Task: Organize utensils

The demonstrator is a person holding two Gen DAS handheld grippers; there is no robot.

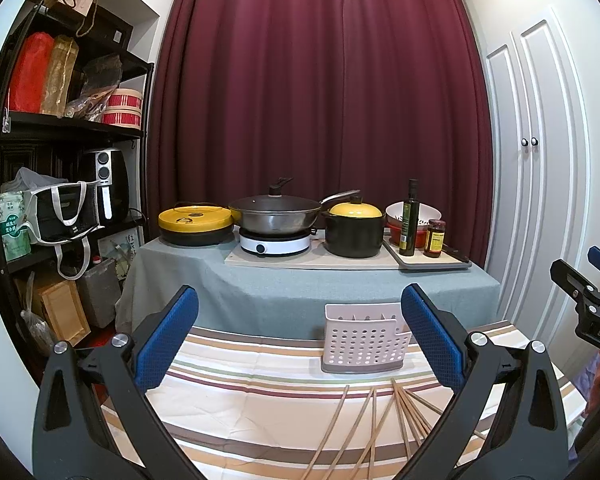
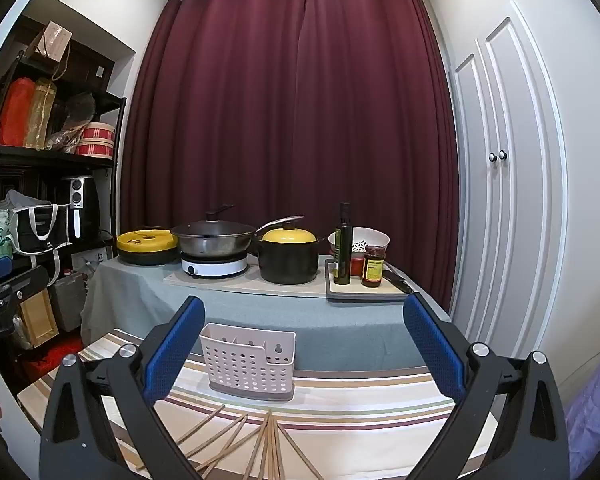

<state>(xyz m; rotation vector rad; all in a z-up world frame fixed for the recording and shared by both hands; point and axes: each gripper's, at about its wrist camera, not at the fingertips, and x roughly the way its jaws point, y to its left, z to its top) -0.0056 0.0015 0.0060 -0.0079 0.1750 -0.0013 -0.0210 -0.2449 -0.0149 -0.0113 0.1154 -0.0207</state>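
Chopsticks, thin wooden sticks, are shown fanned loosely across the near part of the striped tablecloth, some crossing one another; none is yet in the holder. At the left, the left gripper is held above the cloth with its jaws spread wide and nothing between the blue pads. Just beyond the sticks, toward the far edge of the cloth, the perforated plastic utensil holder stands upright and appears empty; its inner dividers are visible. At the right, the right gripper is likewise wide open and empty, raised over the fan of sticks. On the farther table, from left to right, a yellow-lidded pan, a lidded wok on an induction hob, a black pot with yellow lid, an oil bottle and a sauce jar are seen well apart from the work area.

The sticks are judged light, stiff and smooth, lying flat and therefore awkward to pinch. A hold near mid-length on a stick lying clear of its neighbours would likely limit tilting; crossed sticks may be dragged along.
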